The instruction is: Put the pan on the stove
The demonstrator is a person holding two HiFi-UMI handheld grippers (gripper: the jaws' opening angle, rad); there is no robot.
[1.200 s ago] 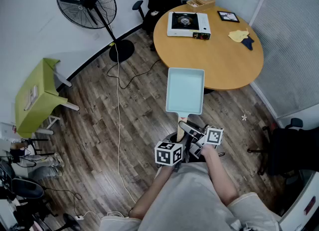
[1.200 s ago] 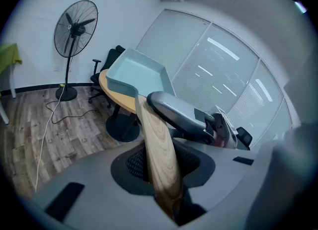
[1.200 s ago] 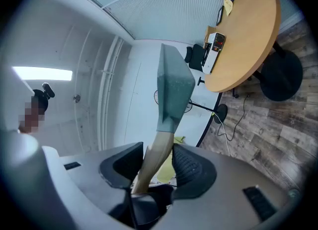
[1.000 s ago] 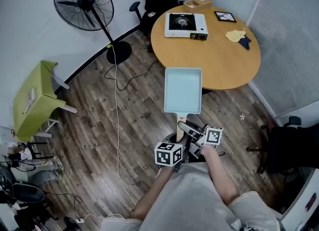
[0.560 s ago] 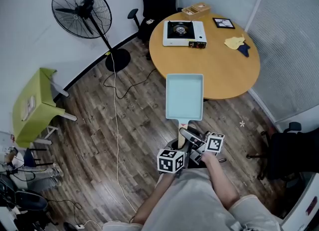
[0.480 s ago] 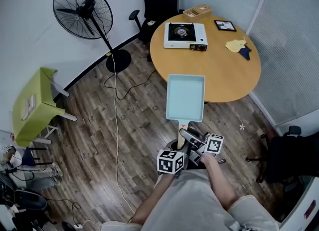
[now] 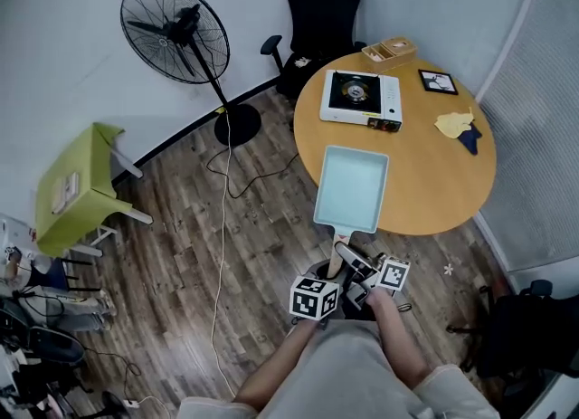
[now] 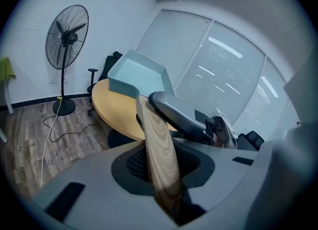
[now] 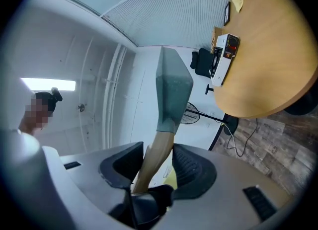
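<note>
A light blue rectangular pan (image 7: 351, 189) with a wooden handle (image 7: 336, 259) is held level in front of me, its far end over the near edge of the round wooden table (image 7: 434, 191). My left gripper (image 7: 327, 281) and right gripper (image 7: 355, 269) are both shut on the handle, side by side. In the left gripper view the handle (image 8: 158, 149) runs up between the jaws to the pan (image 8: 136, 77). The right gripper view shows the handle (image 9: 151, 162) pinched between both pads, with the pan (image 9: 171, 92) above. A white portable gas stove (image 7: 362, 99) sits at the table's far side, with nothing on its burner.
A wooden box (image 7: 392, 49), a dark picture frame (image 7: 438, 81) and yellow and blue cloths (image 7: 460, 128) lie on the table. A black office chair (image 7: 318, 19) stands behind it. On the wood floor to the left are a standing fan (image 7: 185, 33), its cable (image 7: 224, 218) and a green side table (image 7: 77, 186).
The table and stove have shifted right and nearer in the head view. The pan's far end now overlaps the table's near edge. Both grippers still hold the handle.
</note>
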